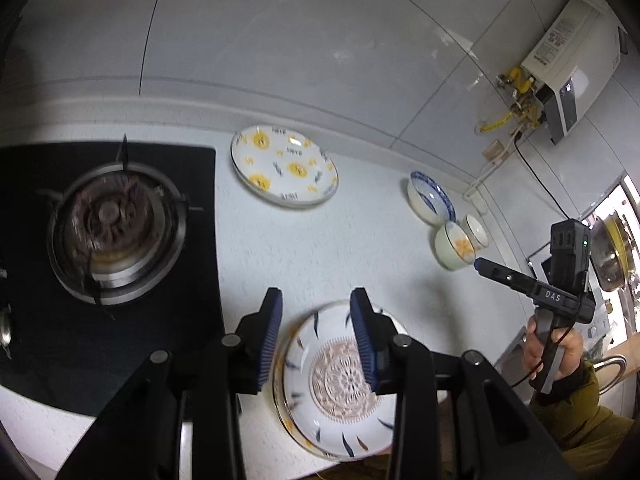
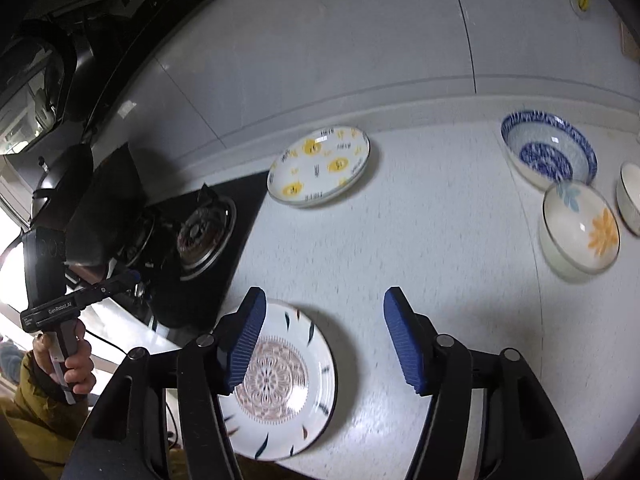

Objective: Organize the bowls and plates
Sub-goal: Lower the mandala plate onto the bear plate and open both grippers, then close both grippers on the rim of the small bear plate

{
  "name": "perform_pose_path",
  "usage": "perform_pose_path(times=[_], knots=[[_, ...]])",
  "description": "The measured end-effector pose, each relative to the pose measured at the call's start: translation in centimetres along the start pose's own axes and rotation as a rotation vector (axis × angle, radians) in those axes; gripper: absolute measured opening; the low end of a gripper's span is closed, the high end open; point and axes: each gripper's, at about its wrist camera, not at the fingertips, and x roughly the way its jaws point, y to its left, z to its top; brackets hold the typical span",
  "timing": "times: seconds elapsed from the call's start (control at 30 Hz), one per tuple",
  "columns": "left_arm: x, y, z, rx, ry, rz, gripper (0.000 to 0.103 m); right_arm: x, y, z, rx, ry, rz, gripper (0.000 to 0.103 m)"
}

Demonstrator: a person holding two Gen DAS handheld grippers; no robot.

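Note:
A white plate with a brown lace centre and dark dashes (image 1: 340, 380) (image 2: 280, 380) lies flat on the speckled counter near its front edge. My left gripper (image 1: 316, 304) hovers above its far rim, jaws apart, with nothing pressed between the blue pads. My right gripper (image 2: 325, 300) stands open over bare counter just right of that plate. A yellow-patterned plate (image 1: 284, 164) (image 2: 320, 164) lies by the back wall. To the right sit a blue-and-white bowl (image 1: 430, 198) (image 2: 548, 152), a flower bowl (image 1: 454, 246) (image 2: 580, 232) and a small white bowl (image 1: 476, 230) (image 2: 630, 196).
A black gas hob with a burner (image 1: 112, 232) (image 2: 204, 232) takes up the counter's left side, with a dark pot (image 2: 80, 200) further left. A water heater (image 1: 568, 68) hangs on the right wall. The tiled wall runs behind the counter.

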Motion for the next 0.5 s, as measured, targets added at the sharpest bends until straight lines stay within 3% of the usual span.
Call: perform_pose_path(times=[0.13, 0.33, 0.37, 0.43, 0.5], knots=[[1.2, 0.5, 4.1, 0.005, -0.011, 0.096, 0.034, 1.1, -0.1, 3.3, -0.02, -0.032, 0.015, 0.07], [5.2, 2.8, 8.5, -0.068, 0.015, 0.142, 0.034, 4.3, -1.5, 7.0, -0.009, -0.036, 0.056, 0.078], [5.9, 3.4, 9.3, -0.085, 0.025, 0.143, 0.037, 4.8, -1.8, 7.5, -0.008, -0.033, 0.06, 0.079], [7.4, 4.3, 10.5, -0.108, 0.038, 0.159, 0.065, 6.4, -2.6, 8.4, 0.004, -0.017, 0.079, 0.079], [8.8, 5.3, 11.4, -0.141, 0.059, 0.158, 0.074, 7.7, -3.2, 9.0, 0.013, -0.001, 0.081, 0.079]])
